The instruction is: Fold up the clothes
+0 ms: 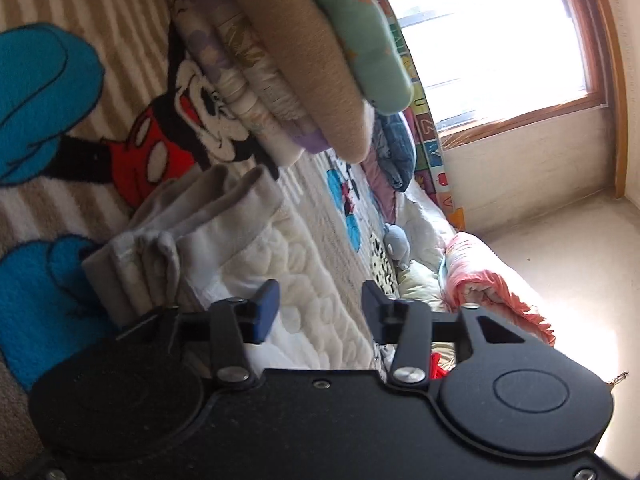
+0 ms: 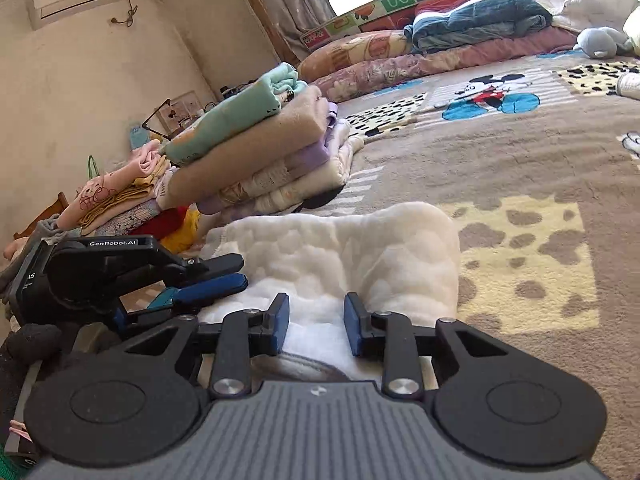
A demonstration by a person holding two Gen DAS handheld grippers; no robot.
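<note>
A white fleecy garment point(image 2: 344, 256) with grey cuffs lies folded on the patterned blanket. It also shows in the left wrist view point(image 1: 288, 264), its grey cuffs point(image 1: 192, 216) bunched at the left. My left gripper point(image 1: 320, 308) is open just above the garment, holding nothing; it shows in the right wrist view point(image 2: 218, 276) at the garment's left edge. My right gripper point(image 2: 316, 320) is open over the garment's near end, holding nothing. A stack of folded clothes point(image 2: 260, 152) stands behind the garment, also seen in the left wrist view point(image 1: 296, 52).
The Mickey Mouse blanket point(image 2: 520, 152) covers the bed. A second pile of pink and yellow clothes point(image 2: 120, 196) sits left. Pillows and a blue quilt point(image 2: 472, 20) lie at the far edge by the window. A grey plush toy point(image 2: 600, 40) lies far right.
</note>
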